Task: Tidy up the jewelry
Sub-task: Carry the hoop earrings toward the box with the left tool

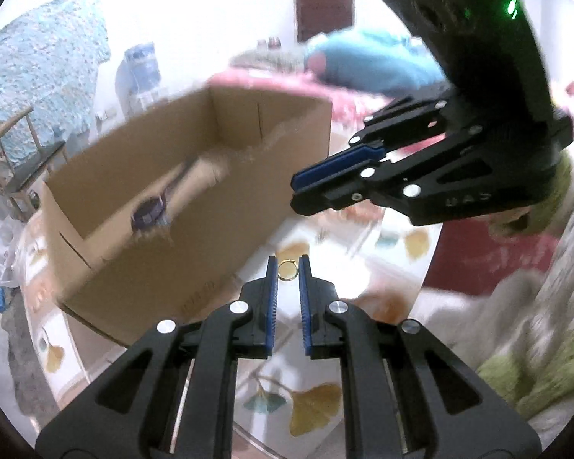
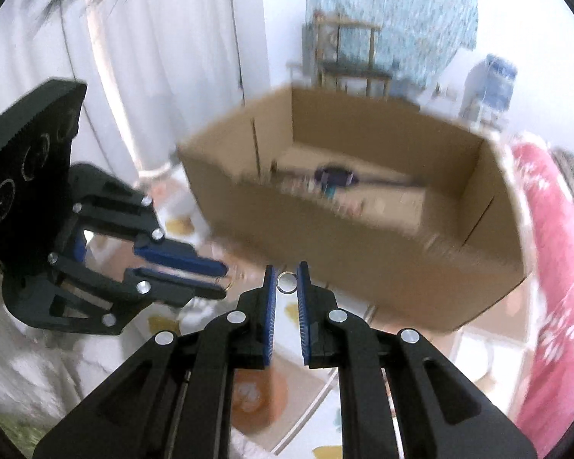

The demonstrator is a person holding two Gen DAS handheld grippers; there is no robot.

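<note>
Before a brown cardboard box (image 1: 195, 176), left tongs (image 1: 287, 269) pinch a gold ring (image 1: 287, 270); right tongs (image 2: 287, 281) pinch a silver ring (image 2: 287, 281).

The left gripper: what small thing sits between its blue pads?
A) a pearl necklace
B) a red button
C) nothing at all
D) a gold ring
D: in the left wrist view a small gold ring is pinched at the tips of the left gripper, in front of the cardboard box.
</note>
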